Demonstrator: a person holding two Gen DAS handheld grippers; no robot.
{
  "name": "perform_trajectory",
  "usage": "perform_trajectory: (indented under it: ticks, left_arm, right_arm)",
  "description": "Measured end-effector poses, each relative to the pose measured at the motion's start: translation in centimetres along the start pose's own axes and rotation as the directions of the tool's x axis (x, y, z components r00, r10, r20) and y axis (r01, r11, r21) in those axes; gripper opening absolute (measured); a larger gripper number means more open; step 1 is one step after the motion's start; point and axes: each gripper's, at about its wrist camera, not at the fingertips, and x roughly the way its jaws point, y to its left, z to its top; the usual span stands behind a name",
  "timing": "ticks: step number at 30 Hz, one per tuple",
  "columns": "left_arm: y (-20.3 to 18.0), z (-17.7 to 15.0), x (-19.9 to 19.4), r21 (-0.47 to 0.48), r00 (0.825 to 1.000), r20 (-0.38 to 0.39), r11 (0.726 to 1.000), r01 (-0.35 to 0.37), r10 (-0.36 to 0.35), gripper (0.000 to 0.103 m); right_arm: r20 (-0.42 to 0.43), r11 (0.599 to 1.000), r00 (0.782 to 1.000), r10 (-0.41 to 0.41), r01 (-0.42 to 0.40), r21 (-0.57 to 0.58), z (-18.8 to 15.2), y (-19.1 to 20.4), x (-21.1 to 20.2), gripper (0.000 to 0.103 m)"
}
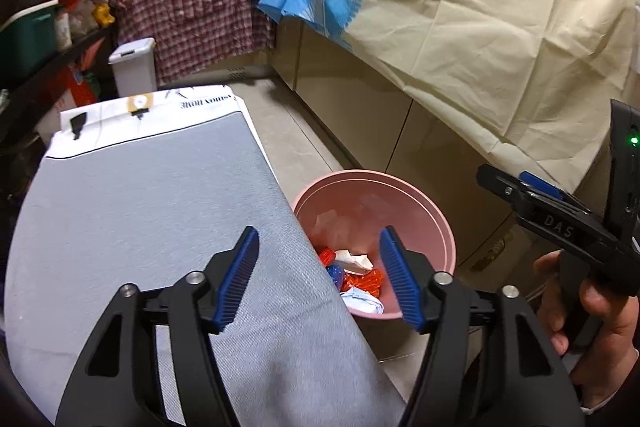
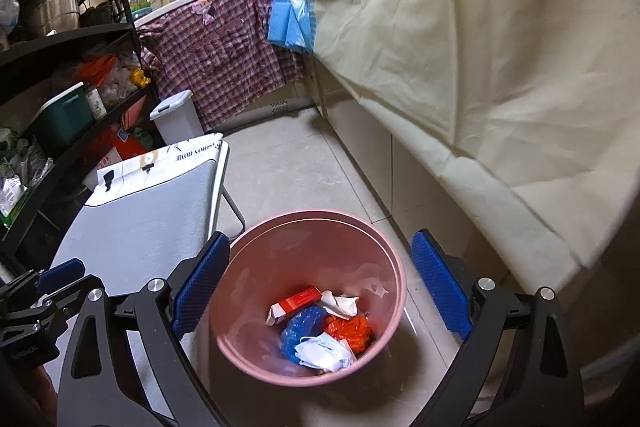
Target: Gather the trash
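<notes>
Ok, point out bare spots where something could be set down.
The grey table top is bare up to its printed white end. Floor tiles lie free between the pink bin, the white lidded bin and the cream-draped cabinets. Crowded: the bin's bottom and the left shelves.

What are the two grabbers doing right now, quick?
Left gripper: open, holding nothing.
Right gripper: open, holding nothing, above the pink bin.
</notes>
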Motion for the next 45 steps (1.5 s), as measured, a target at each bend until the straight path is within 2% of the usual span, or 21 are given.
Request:
perform_trajectory:
  ticks: [6,10,16,24,30,35,45]
  left_arm:
    - [0.1,-1.1,-3.1,-0.031,1.000,0.023,0.999,-0.013,0.014,0.078]
    - [-0.4,-2.4,-5.6,-0.026,0.997,0.058,0.998,-0.048,0.050,0.086]
    - [-1.1,-4.5,-8.0,-0.033,0.992,0.082,0.995,-0.092,0.094,0.094]
    - [-0.2,-7.6,-9.2,-0.084,0.987,0.087,0.988,-0.130,0.137,0.095]
    - [1.1,-10.0,-7.0,-0.122,0.993,0.018,0.986,-0.117,0.120,0.095]
    - [0.9,-10.0,-6.5,-0.100,0.991,0.024,0.986,-0.132,0.135,0.095]
    - [0.6,-9.9,-6.2,-0.095,0.992,0.031,0.989,-0.115,0.119,0.095]
  right_arm:
    - [0.004,0.999,1.000,-0.003,0.003,-0.044,-1.7,1.3,-4.4,0.093]
    - [0.000,0.997,1.000,-0.002,0.002,-0.071,-3.3,2.1,-6.9,0.096]
    - [-0.034,0.994,0.999,-0.022,0.018,-0.107,-5.8,3.1,-8.9,0.096]
    - [-0.030,0.992,0.997,-0.072,0.069,-0.109,-7.7,2.4,-10.9,0.097]
    - [-0.015,0.987,0.995,-0.095,0.092,-0.133,-8.1,2.8,-10.6,0.096]
    - [-0.014,0.982,0.994,-0.107,0.104,-0.156,-8.2,3.2,-10.1,0.097]
    - [-0.018,0.983,0.994,-0.111,0.107,-0.152,-8.1,2.9,-9.9,0.096]
